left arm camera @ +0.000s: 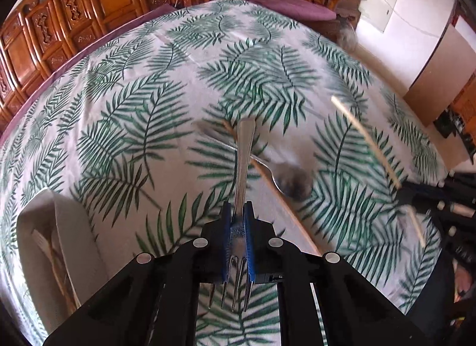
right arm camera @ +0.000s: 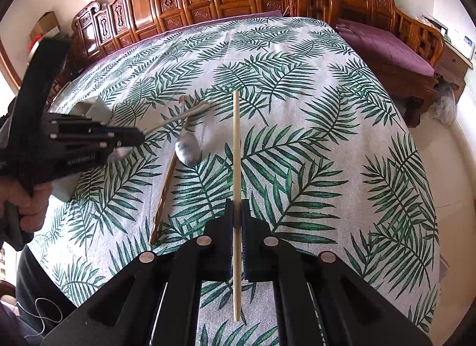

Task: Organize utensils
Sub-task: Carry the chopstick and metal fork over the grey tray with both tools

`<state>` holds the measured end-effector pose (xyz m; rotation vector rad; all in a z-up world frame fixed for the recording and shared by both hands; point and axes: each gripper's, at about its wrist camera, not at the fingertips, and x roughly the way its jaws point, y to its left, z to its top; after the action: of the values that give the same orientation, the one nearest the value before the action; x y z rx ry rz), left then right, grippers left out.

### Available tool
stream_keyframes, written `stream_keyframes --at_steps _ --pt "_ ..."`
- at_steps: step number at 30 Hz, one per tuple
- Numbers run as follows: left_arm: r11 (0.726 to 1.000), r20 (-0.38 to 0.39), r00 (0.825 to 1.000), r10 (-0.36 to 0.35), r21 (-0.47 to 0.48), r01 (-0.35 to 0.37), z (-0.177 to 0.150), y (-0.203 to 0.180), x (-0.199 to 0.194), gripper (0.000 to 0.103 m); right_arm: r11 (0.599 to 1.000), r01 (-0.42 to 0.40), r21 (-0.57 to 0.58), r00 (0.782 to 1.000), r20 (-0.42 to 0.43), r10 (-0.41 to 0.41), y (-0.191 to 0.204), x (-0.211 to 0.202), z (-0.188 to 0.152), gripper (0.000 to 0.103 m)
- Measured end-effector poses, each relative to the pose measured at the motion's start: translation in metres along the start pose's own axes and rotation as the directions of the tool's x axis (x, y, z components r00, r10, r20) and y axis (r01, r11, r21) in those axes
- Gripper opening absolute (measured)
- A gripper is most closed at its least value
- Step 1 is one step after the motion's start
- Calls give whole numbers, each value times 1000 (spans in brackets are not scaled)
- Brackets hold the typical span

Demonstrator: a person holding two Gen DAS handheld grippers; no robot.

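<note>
my left gripper (left arm camera: 237, 224) is clamped on a fork (left arm camera: 244, 161), handle pointing up the frame. my right gripper (right arm camera: 237, 218) pinches a chopstick (right arm camera: 236, 167) at centre. a spoon (right arm camera: 188, 149) lies on the tablecloth (right arm camera: 327, 137), left of it.

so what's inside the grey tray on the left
The grey tray holds a fork and what looks like a wooden chopstick. The left gripper hides its near end, and the view is blurred.
</note>
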<state>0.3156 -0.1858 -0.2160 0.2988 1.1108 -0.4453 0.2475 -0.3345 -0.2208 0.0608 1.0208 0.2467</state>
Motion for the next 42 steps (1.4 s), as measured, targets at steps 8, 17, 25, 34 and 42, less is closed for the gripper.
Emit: stream_keyframes --at_steps 8,17,25,34,42 --pt "998 -70 997 42 43 -39 -5 -4 21 8 1000 -1 -2 1000 5 1 2 -4 0 6" --pt "994 -64 995 78 75 -74 11 -15 27 25 1000 -4 -3 1000 4 4 1 -4 1 6" --pt "996 -57 997 55 77 -51 13 -17 27 6 1000 -5 -6 1000 2 5 2 -3 1 6" --pt "999 15 999 50 19 -50 -3 -7 -15 6 1000 -6 -22 999 33 7 11 -11 5 6" --pt "999 84 995 52 4 -52 -20 5 -63 6 999 -21 -37 998 61 23 30 -23 16 6"
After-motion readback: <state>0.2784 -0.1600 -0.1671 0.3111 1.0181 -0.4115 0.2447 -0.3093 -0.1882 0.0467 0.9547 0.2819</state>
